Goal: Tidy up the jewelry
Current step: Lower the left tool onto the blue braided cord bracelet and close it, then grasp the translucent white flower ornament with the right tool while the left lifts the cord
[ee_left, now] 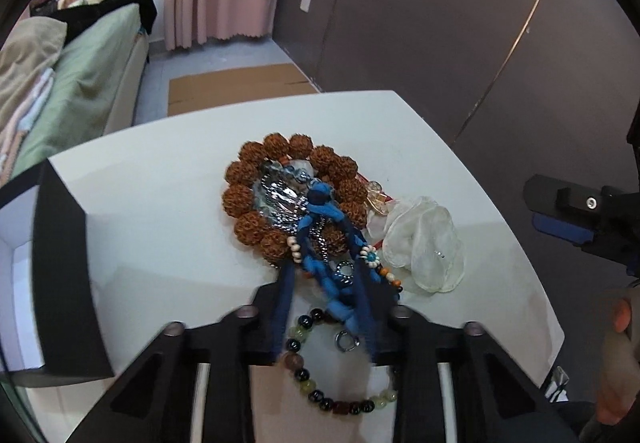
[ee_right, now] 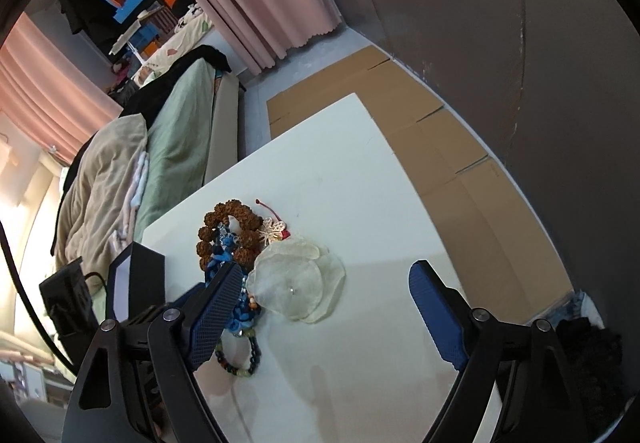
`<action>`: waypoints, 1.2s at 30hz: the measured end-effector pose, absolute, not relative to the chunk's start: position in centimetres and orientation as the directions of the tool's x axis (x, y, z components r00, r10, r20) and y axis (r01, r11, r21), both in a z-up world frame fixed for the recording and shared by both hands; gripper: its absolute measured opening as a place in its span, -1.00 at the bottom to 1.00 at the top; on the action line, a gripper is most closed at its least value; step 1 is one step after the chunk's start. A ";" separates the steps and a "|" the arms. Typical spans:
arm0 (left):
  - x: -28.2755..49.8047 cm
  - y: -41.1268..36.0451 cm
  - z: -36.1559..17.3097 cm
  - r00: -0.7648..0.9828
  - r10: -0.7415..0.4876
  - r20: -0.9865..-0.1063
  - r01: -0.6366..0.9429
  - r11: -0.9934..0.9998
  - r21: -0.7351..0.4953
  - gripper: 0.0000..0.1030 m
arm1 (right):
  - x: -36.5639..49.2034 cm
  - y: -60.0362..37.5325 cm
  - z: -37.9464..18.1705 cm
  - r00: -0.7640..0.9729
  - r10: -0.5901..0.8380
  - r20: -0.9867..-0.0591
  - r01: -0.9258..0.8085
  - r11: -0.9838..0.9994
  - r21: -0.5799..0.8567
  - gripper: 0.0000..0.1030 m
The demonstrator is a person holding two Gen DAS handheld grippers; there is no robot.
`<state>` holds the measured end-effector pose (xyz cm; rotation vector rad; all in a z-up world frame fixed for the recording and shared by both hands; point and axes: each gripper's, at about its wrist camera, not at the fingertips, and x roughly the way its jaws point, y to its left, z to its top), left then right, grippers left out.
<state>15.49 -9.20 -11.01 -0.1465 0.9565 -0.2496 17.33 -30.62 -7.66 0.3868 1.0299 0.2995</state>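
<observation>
Looks down along the left gripper [ee_left: 326, 283] at a white table [ee_left: 160, 203] with a small heap of jewelry near its middle. Rings the heap with a bracelet of big brown seed beads [ee_left: 240, 199], and inside this ring lies a silver chain [ee_left: 280, 199]. Runs from the ring toward the camera as a blue knotted cord [ee_left: 320, 203] with small pale and orange beads on it, passing between the two blue fingers. Stands narrowed around this cord but not pressed together: shows a strip of bare table between the cord and the pad on the picture's left, so pinches nothing that can be seen, though blurred there. Lies closer to the camera, partly under the fingers, as a bracelet of dark and pale green beads [ee_left: 308, 375], with a small silver ring [ee_left: 347, 342] inside its loop. Rests just right of the brown beads as a translucent petal flower [ee_left: 424, 243], touching the heap. Stands at the table's left edge as a black box [ee_left: 60, 263], open and white inside, well apart from the heap. Hovers in the right wrist view as the right gripper [ee_right: 326, 269] – spread wide and gripping nothing, one blue pad over the blue cord, the other over bare table, the flower's edge between them.
</observation>
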 end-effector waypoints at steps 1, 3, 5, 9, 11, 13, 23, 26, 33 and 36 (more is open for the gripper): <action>15.5 -9.2 -11.0 0.552 -0.276 -0.787 0.144 0.961 -0.236 -0.75 | 17.5 -30.4 -7.8 0.478 0.418 -0.772 -0.060 0.893 0.446 0.67; 15.4 -9.1 -10.8 0.553 -0.293 -0.780 0.150 0.956 -0.252 -0.84 | 17.8 -30.0 -8.2 0.464 0.427 -0.776 -0.061 0.889 0.453 0.67; 15.2 -8.8 -10.2 0.564 -0.311 -0.765 0.158 0.950 -0.270 -0.84 | 18.1 -29.6 -8.7 0.449 0.437 -0.780 -0.059 0.885 0.462 0.67; 14.4 -8.0 -8.8 0.606 -0.318 -0.729 0.156 0.946 -0.284 -0.84 | 18.7 -28.8 -9.5 0.422 0.441 -0.792 -0.059 0.885 0.461 0.67; 14.3 -7.5 -8.1 0.624 -0.318 -0.714 0.148 0.945 -0.291 -0.84 | 19.0 -28.3 -9.9 0.409 0.440 -0.799 -0.058 0.887 0.459 0.67; 14.1 -6.9 -7.5 0.639 -0.318 -0.701 0.142 0.944 -0.299 -0.84 | 19.2 -27.9 -10.2 0.399 0.436 -0.807 -0.057 0.890 0.453 0.67; 13.1 -3.8 -5.4 0.689 -0.291 -0.663 0.109 0.947 -0.302 -0.84 | 20.1 -25.0 -11.2 0.373 0.388 -0.843 -0.096 0.920 0.380 0.63; 12.7 -3.2 -4.9 0.699 -0.286 -0.655 0.101 0.947 -0.306 -0.84 | 20.0 -24.4 -11.6 0.353 0.376 -0.857 -0.110 0.926 0.361 0.06; 10.7 -1.7 -3.7 0.730 -0.271 -0.628 0.084 0.947 -0.310 -0.84 | 18.6 -25.3 -11.1 0.382 0.441 -0.812 -0.115 0.894 0.432 -0.92; 9.9 -1.0 -3.2 0.741 -0.264 -0.617 0.073 0.946 -0.316 -0.84 | 17.8 -25.2 -9.8 0.421 0.461 -0.781 -0.144 0.884 0.444 -0.93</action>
